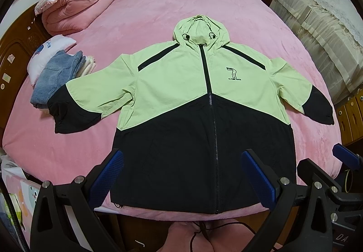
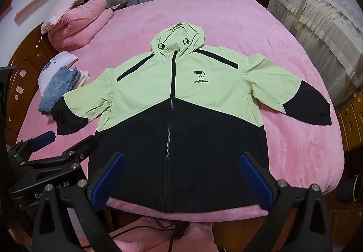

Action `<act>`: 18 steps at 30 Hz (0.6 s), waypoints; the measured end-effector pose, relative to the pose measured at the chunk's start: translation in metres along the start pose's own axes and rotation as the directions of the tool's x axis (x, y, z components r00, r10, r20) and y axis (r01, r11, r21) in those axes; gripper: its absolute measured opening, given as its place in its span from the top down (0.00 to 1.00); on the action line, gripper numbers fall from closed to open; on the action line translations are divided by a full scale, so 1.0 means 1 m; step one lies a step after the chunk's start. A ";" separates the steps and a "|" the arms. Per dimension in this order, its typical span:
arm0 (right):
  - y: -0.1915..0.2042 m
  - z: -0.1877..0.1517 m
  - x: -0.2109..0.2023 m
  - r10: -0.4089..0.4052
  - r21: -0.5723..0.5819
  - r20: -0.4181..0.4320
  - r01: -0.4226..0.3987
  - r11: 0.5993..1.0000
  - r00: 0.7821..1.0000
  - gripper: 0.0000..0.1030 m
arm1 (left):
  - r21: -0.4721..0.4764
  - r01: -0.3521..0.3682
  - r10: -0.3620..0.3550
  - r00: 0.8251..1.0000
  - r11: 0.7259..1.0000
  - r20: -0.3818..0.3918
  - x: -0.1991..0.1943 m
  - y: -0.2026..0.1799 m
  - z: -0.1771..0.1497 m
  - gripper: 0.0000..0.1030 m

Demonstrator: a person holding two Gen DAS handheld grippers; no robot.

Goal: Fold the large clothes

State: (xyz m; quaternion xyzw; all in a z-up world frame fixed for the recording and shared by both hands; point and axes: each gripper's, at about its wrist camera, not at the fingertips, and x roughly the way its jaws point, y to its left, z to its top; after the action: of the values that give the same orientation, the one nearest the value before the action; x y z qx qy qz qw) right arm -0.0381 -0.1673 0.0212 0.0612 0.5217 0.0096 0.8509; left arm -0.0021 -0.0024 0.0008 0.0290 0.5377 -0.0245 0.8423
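A light-green and black hooded jacket point(image 1: 192, 93) lies flat, front up and zipped, on the pink bed point(image 1: 147, 13), sleeves spread to both sides, hem at the near edge. It shows the same way in the right wrist view point(image 2: 177, 102). My left gripper point(image 1: 182, 174) is open and empty, held above the black hem. My right gripper point(image 2: 181, 174) is open and empty above the hem too. The right gripper also shows in the left wrist view point(image 1: 340, 161); the left gripper shows in the right wrist view point(image 2: 61, 140).
Folded jeans point(image 1: 56, 75) on a white pillow point(image 1: 45, 52) lie by the jacket's left sleeve. A folded pink quilt point(image 1: 77, 7) sits at the far left corner. A wooden headboard point(image 1: 15, 52) stands left; a cloth-covered cabinet point(image 1: 322, 32) stands right.
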 end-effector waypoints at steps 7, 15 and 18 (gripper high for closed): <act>-0.002 0.000 0.000 -0.001 0.000 0.001 0.001 1.000 1.000 0.02 | 0.000 0.001 -0.001 1.000 1.000 -0.001 0.000 0.001 0.000 0.01; -0.002 0.001 0.000 -0.001 -0.001 0.001 0.001 1.000 1.000 0.02 | -0.001 -0.002 0.002 1.000 1.000 -0.001 0.000 0.001 0.000 0.01; -0.003 0.001 0.000 0.000 -0.002 0.000 0.000 1.000 1.000 0.02 | 0.000 -0.002 0.002 1.000 1.000 0.000 0.000 0.002 0.000 0.01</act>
State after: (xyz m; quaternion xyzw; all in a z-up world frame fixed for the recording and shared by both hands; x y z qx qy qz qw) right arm -0.0378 -0.1709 0.0215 0.0605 0.5216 0.0103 0.8510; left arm -0.0023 -0.0006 0.0010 0.0295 0.5376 -0.0237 0.8424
